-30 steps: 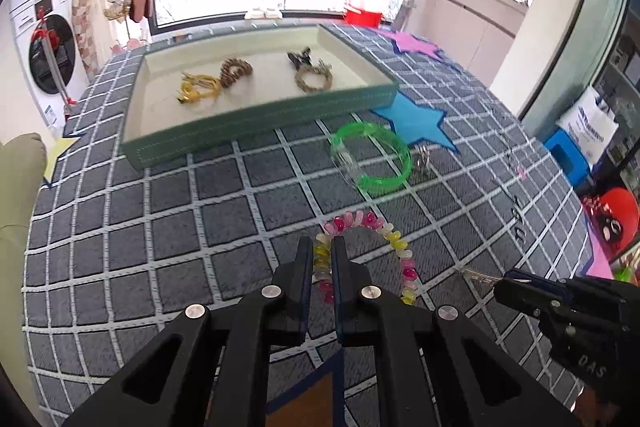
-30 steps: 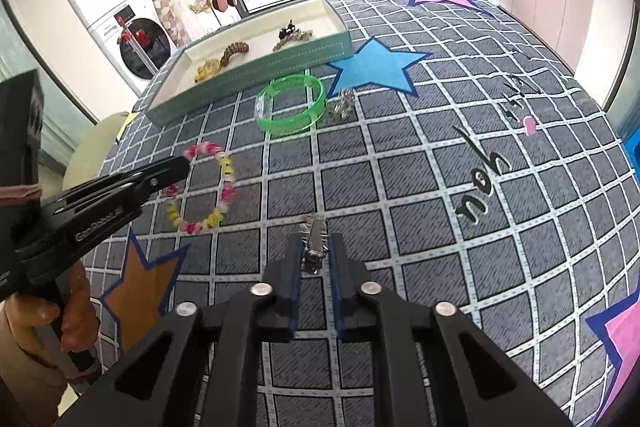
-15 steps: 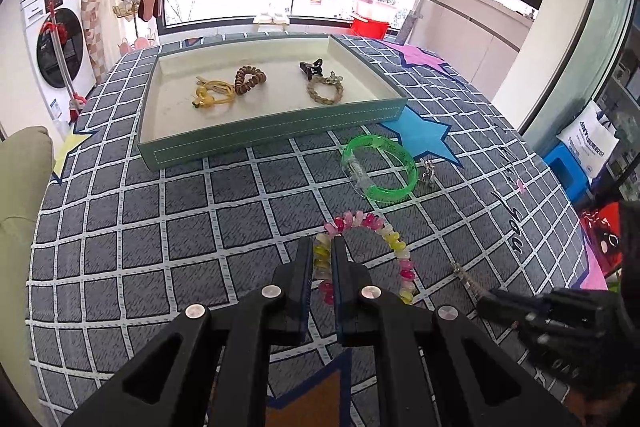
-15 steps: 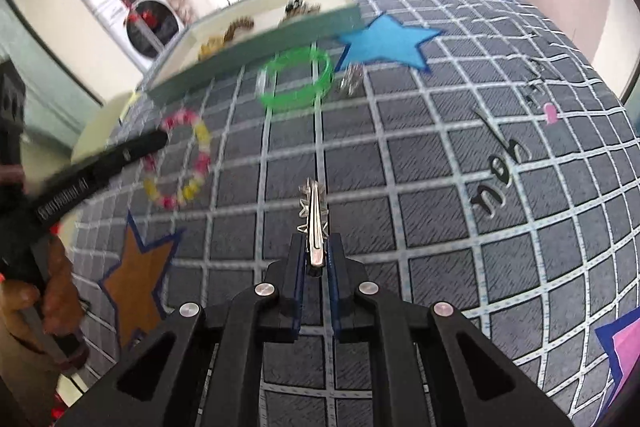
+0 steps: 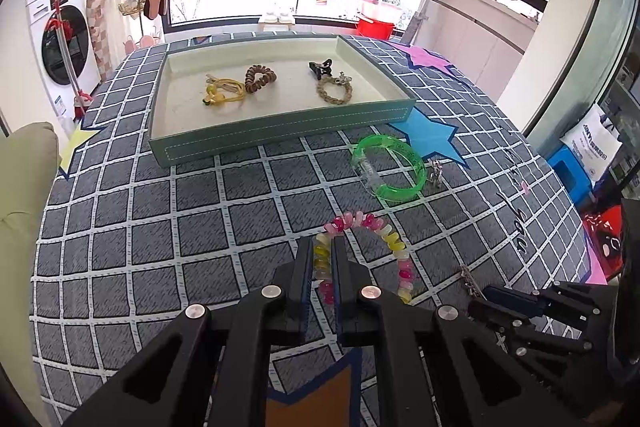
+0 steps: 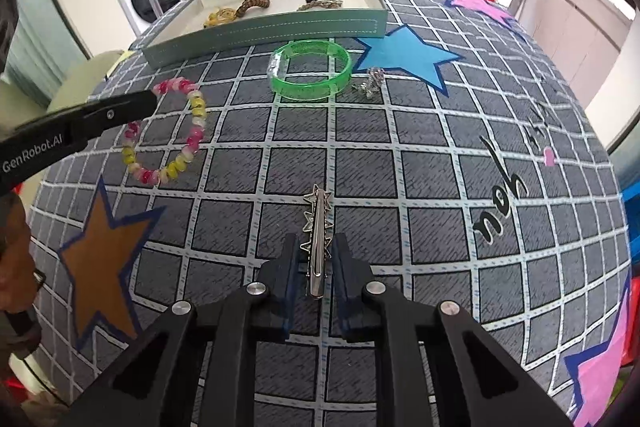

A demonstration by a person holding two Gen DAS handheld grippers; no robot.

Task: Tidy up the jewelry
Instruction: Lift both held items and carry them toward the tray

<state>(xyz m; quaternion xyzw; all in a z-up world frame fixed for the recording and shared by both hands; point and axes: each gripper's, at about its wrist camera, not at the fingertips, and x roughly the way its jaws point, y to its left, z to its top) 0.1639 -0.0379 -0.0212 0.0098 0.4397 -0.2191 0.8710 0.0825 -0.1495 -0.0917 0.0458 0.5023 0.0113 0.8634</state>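
Observation:
My left gripper (image 5: 322, 247) is shut on a pink and yellow bead bracelet (image 5: 394, 247), held above the checked cloth; it also shows in the right wrist view (image 6: 192, 131). My right gripper (image 6: 316, 247) is shut on a silver star hair clip (image 6: 317, 223), which sticks forward between the fingers; it shows at the lower right of the left wrist view (image 5: 469, 279). A green tray (image 5: 280, 131) at the far side holds a yellow tie (image 5: 224, 93), a brown coil (image 5: 260, 77), a black clip (image 5: 321, 67) and a rope bracelet (image 5: 334, 91).
A green bangle (image 5: 390, 167) and a small silver piece (image 5: 436, 173) lie on the cloth between the grippers and the tray. A washing machine (image 5: 60, 43) stands at the far left. A pale cushion (image 5: 20, 195) borders the left table edge.
Both grippers have risen with their items, the bead bracelet and the hair clip, lifted off the cloth. The right gripper has turned left toward the tray.

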